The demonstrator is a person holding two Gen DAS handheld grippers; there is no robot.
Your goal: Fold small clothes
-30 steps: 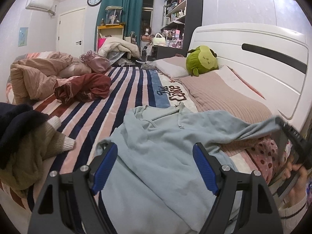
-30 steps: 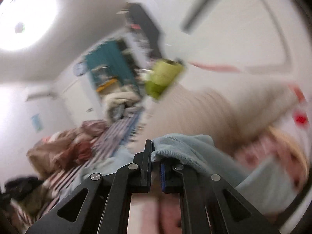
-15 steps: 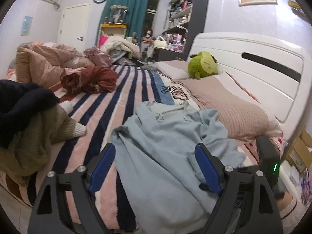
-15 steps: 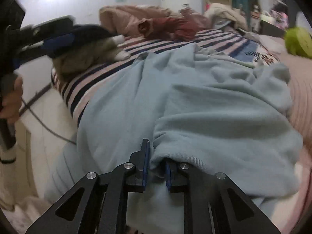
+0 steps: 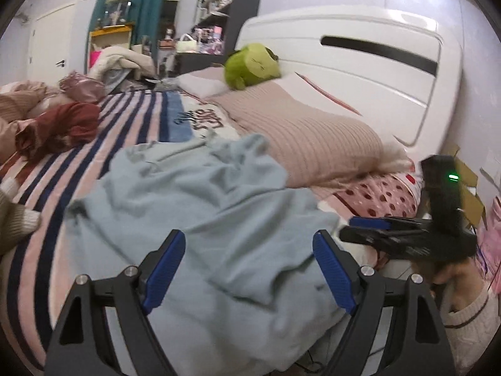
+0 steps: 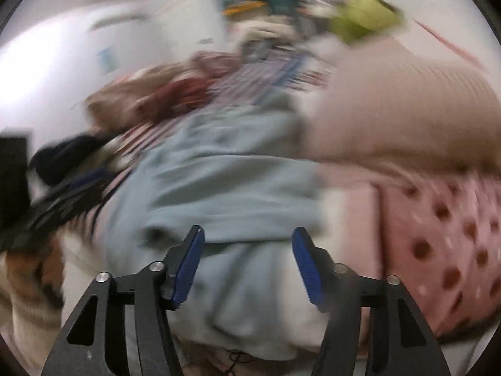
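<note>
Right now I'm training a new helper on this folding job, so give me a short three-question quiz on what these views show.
1. True or false: the right hand-held gripper is clamped on the light blue sweatshirt.
2. Which toy sits by the headboard? A. green plush B. brown bear C. yellow duck
3. Fill in: the sweatshirt lies crumpled on the ____ bedspread.

Key: 1. False; its pads stand apart, having just opened off the cloth. 2. A. 3. Striped.

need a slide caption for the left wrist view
Open left gripper above a crumpled light blue top on the striped bed, right gripper alongside.
</note>
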